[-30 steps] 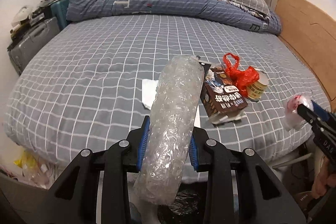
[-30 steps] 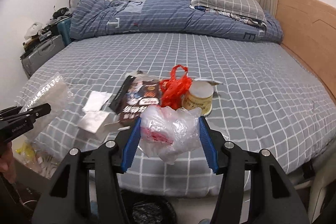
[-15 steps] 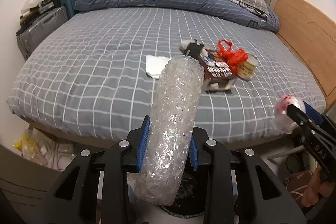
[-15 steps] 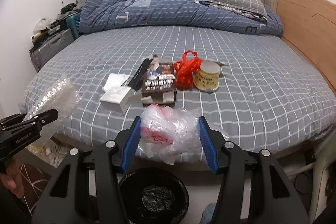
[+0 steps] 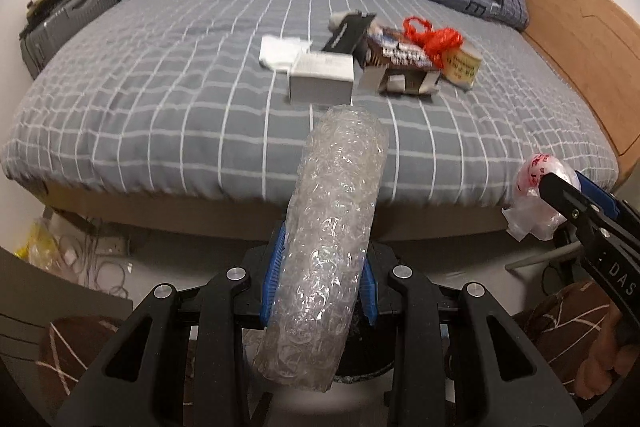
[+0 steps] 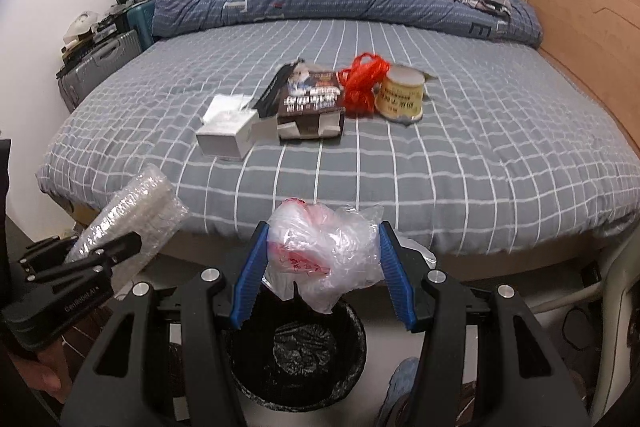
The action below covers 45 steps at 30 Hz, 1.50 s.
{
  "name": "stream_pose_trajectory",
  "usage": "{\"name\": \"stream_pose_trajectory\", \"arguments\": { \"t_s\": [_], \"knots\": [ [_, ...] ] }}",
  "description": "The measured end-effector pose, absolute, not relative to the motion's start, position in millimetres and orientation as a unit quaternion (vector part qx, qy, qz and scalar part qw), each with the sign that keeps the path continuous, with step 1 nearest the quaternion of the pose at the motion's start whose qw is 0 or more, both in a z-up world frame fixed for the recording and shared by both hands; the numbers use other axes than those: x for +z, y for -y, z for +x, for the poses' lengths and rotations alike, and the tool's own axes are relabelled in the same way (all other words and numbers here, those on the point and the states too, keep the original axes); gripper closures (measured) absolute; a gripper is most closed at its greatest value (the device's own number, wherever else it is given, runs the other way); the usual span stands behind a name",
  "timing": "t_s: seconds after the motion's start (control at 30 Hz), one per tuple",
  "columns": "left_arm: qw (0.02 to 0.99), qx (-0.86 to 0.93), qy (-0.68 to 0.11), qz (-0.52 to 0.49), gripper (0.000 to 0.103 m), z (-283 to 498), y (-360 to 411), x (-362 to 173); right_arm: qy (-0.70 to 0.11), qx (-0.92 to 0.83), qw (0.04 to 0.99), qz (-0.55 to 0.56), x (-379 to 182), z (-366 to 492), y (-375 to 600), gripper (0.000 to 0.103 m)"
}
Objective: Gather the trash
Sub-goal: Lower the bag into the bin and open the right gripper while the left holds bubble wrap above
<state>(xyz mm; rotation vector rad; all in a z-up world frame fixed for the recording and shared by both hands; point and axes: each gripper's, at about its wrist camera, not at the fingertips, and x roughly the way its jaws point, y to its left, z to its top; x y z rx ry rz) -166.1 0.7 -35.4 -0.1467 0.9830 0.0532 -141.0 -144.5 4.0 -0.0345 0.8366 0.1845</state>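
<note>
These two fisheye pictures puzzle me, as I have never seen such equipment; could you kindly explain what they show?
No robot here: a person holds a two-finger gripper in each hand, each with a camera looking along its fingers. One picture is from the left gripper, clamped on a bubble wrap roll. The other is from the right gripper, clamped on a crumpled plastic bag, just above a black-lined bin on the floor. Left on the bed: a white box, a dark carton, a red bag and a yellow tub.
</note>
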Motion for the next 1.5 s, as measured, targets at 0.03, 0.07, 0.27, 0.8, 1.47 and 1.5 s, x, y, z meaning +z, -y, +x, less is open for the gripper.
{"name": "stream_pose_trajectory", "arguments": {
  "t_s": [0.03,0.07,0.27,0.8,1.47,1.5],
  "knots": [
    [0.878,0.023,-0.474,-0.069,0.071,-166.6,0.3,-39.2,-0.409,0.090,0.908,-0.016,0.4,-141.6,144.0,0.051],
    [0.877,0.019,-0.476,-0.066,0.071,-166.9,1.5,-45.1,-0.413,0.090,0.906,-0.017,-4.2,-142.4,143.2,0.051],
    [0.866,0.018,-0.495,-0.071,0.071,-164.4,0.5,-76.7,-0.438,0.088,0.894,-0.022,-38.5,-143.4,141.8,0.051],
    [0.840,0.005,-0.538,-0.066,0.071,-139.5,3.6,-149.0,-0.515,0.083,0.853,-0.007,-129.4,-121.5,134.1,0.051],
    [0.813,0.027,-0.577,-0.079,0.071,-138.6,-24.8,-203.2,-0.567,0.100,0.817,-0.037,-196.5,-117.4,102.1,0.047],
    [0.813,0.027,-0.576,-0.078,0.071,-138.7,-24.8,-202.7,-0.567,0.102,0.816,-0.038,-197.1,-117.8,100.8,0.047]
  ]
}}
